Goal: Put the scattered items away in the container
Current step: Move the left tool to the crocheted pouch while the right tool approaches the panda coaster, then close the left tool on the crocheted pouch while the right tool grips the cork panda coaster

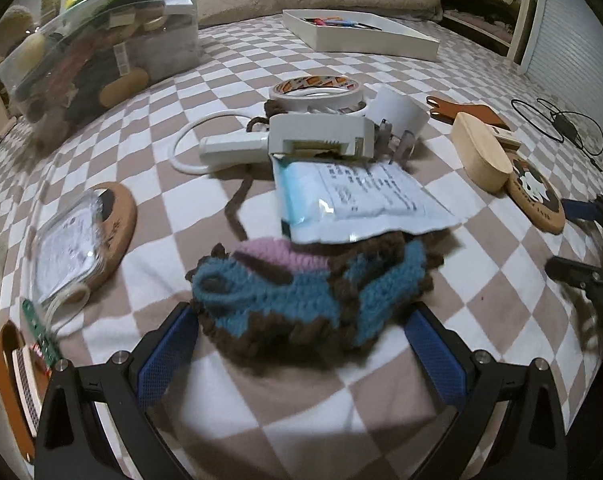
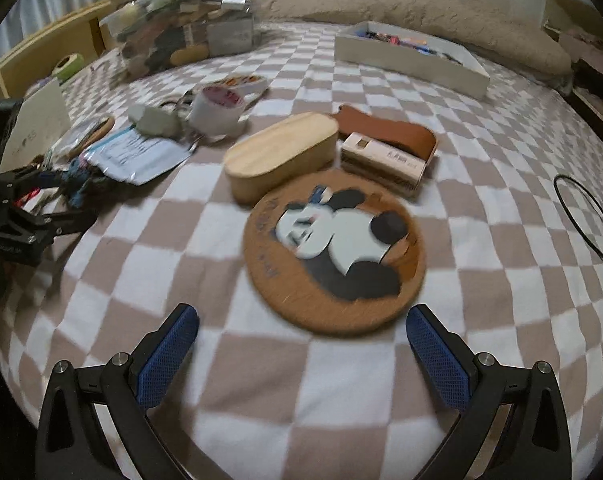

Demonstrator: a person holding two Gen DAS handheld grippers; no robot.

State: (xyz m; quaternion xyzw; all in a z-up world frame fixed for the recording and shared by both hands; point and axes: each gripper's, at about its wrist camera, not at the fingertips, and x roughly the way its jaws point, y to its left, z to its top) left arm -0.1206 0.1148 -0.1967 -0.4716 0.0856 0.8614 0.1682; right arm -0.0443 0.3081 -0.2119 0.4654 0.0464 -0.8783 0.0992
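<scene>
Left gripper (image 1: 301, 344), fingers wide, flanks the blue-and-brown crocheted piece (image 1: 301, 300); right gripper (image 2: 301, 344) (also wide) faces the round cork panda coaster (image 2: 335, 252).

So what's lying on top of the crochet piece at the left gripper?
A plastic packet overlaps the far edge of the crochet piece; the part beneath it is hidden.

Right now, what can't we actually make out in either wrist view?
- Print on the plastic pouch: too small, glare, left wrist view.
- Crocheted piece: far edge hidden under the pouch.
- Panda coaster: motion-blurred, lettering unreadable, right wrist view.
- White tray: contents too small.
- Black cable: cut off by the right edge.
</scene>
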